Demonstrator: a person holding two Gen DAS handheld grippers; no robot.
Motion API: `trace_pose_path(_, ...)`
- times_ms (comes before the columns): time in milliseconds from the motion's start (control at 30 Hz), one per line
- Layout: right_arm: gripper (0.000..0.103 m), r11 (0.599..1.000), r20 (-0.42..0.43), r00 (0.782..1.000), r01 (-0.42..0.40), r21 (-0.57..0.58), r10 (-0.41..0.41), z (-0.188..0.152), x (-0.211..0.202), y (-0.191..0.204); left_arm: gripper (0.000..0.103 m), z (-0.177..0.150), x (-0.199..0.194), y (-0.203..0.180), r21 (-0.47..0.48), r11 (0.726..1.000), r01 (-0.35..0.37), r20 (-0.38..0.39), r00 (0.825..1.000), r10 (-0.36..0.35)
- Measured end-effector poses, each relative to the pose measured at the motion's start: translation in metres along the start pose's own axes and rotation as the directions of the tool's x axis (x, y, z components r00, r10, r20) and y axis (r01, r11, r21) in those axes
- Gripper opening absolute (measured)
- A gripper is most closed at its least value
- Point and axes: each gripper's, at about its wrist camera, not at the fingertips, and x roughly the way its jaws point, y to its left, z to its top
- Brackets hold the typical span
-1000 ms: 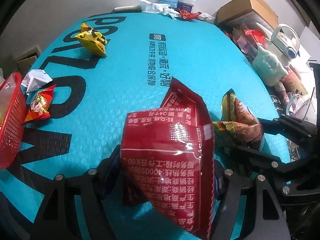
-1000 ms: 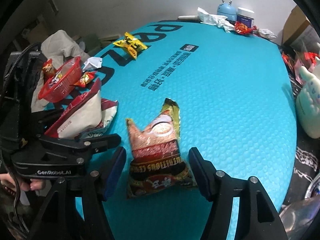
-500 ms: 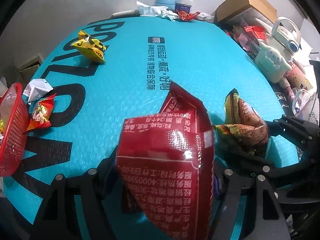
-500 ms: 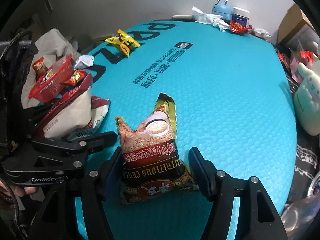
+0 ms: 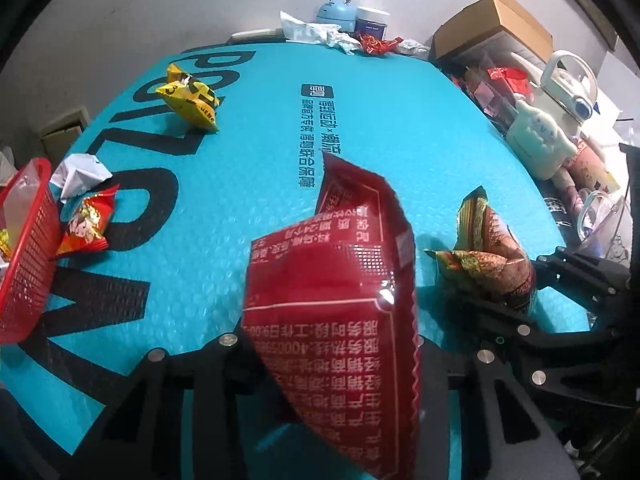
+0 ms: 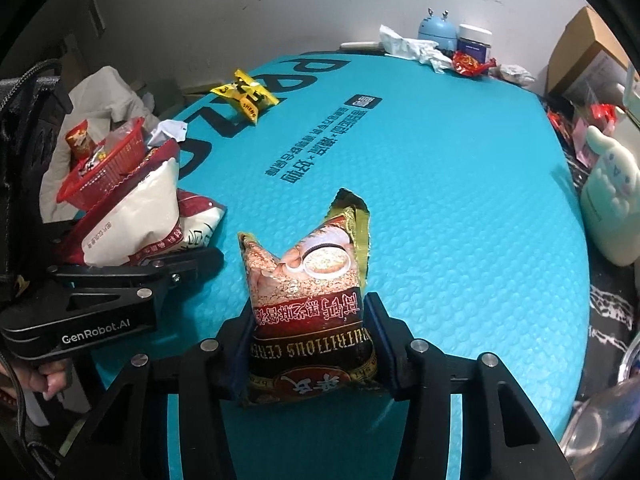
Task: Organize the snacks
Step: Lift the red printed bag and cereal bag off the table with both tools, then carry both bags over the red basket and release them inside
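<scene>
Two claws have just been closing, each on a snack. Left claw (image 5: 336, 364) squeezes the red bag (image 5: 344, 320). Right claw (image 6: 310, 344) squeezes the cereal bag (image 6: 310, 300). Both bags sit on the blue mat (image 6: 460, 200).

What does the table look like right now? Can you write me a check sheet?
Surface: teal mat with black lettering.
Job's things: red packet and cereal packet gripped; yellow packet and small red packet loose; red basket at the mat's edge.
Clutter: crumpled paper, tissues at the far edge.
Grippers: left gripper and right gripper have just been closing, each pressing its packet.
Cables: nothing seen.
Surroundings: cardboard box, plush toy.
</scene>
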Motion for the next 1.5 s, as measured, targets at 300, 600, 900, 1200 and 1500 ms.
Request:
trace_pose_path(300,0.049,1.0,0.013,0.999,-0.029,0.004,0.029,-0.001,-0.01,0.002,0.04,-0.004,-0.016,0.003,-0.032,0.999,0.019,0.02,1.0,-0.018)
trace_pose_path(600,0.049,0.997,0.037,0.998,-0.053,-0.047,0.055,0.007,-0.021,0.022,0.04,-0.005,-0.039,0.011,-0.054,0.998,0.026,0.071,0.997,-0.022)
trace_pose_path(900,0.049,0.989,0.065,0.993,-0.091,-0.114,0.099,0.026,-0.036,0.044,0.04,-0.002,-0.074,0.028,-0.089,0.996,0.023,0.157,0.988,-0.008)
trace_pose_path(1200,0.049,0.968,0.066,0.984,-0.152,-0.201,0.168,0.051,-0.044,0.075,0.04,0.0,-0.109,0.052,-0.136,0.991,0.008,0.241,0.97,0.025)
trace_pose_path(1500,0.049,0.931,0.079,0.968,-0.206,-0.303,0.24,0.082,-0.052,0.115,0.04,-0.001,-0.143,0.088,-0.209,0.978,-0.027,0.31,0.946,0.092)
